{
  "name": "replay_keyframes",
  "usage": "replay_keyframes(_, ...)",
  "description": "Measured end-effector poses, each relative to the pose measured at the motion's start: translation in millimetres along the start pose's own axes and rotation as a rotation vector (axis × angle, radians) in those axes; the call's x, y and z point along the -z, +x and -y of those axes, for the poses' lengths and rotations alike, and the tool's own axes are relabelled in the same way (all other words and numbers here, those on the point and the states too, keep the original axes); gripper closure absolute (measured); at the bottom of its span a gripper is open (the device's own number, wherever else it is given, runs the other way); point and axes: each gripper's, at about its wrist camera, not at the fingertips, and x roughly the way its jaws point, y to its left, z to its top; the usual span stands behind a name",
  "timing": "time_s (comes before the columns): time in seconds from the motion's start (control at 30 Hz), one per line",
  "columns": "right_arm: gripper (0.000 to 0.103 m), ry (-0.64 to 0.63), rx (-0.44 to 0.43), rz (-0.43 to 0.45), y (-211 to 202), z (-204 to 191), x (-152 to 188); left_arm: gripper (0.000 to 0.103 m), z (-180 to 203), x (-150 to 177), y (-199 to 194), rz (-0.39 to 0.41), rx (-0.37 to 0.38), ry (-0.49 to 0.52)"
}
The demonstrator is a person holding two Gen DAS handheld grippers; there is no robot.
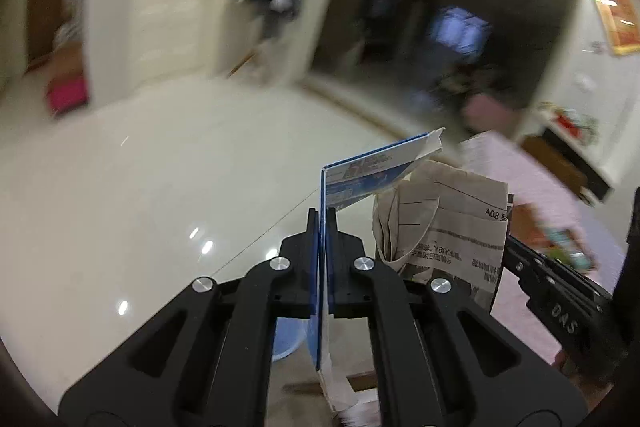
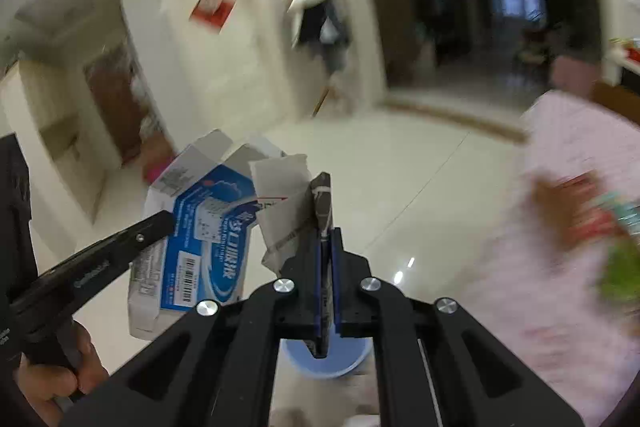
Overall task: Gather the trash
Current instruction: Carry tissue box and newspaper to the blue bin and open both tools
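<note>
While each gripper clamps trash, bare floor (image 1: 140, 167) lies ahead.

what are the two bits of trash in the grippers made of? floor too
Blue-and-white box, clamped in the left gripper: thin printed cardboard, slightly glossy, judging by its creased flaps and barcode. Folded paper, in the right gripper: looks like newsprint, matte grey-beige with printed text and soft crumples. Floor: probably polished tile, glossy, with sharp light reflections and a thin joint line.
</note>
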Motion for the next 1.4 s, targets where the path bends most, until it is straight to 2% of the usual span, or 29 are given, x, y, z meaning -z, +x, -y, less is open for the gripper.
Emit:
replay_keyframes(0.07,0.098,-0.012,-0.004,-0.082,48,-18,15,0.1,-31,14,38,-0.094,-0.062,-0.038)
replay_keyframes(0.17,0.098,-0.015,0.023,-0.208,116,-24,43,0.1,-63,41,99,-0.231,-0.099,-0.079)
replay_keyframes(0.3,0.098,-0.006,0.1,-0.32,180,-10,76,0.1,-78,70,166,-0.368,-0.103,-0.103)
replay_keyframes(0.43,0.098,-0.001,0.149,-0.375,217,3,92,0.099,-80,87,222,-0.453,-0.107,-0.102)
replay_keyframes(0.53,0.098,0.01,0.163,-0.392,231,-4,108,0.098,-76,94,256,-0.507,-0.096,-0.117)
replay_keyframes(0.63,0.098,0.011,0.172,-0.404,243,-7,117,0.09,-79,98,285,-0.571,-0.08,-0.146)
replay_keyframes(0.7,0.098,0.011,0.173,-0.411,252,-10,120,0.07,-79,103,294,-0.589,-0.093,-0.156)
replay_keyframes(0.73,0.098,0.009,0.172,-0.411,254,-11,120,0.045,-82,107,289,-0.576,-0.098,-0.16)
replay_keyframes(0.77,0.098,0.006,0.17,-0.412,257,-13,122,0.042,-83,107,287,-0.552,-0.108,-0.162)
replay_keyframes(1.27,0.097,0.009,0.111,-0.437,276,-23,123,0.04,-101,103,242,-0.507,-0.162,-0.181)
replay_keyframes(1.4,0.089,0.031,0.064,-0.406,273,-28,112,0.037,-107,95,224,-0.477,-0.17,-0.19)
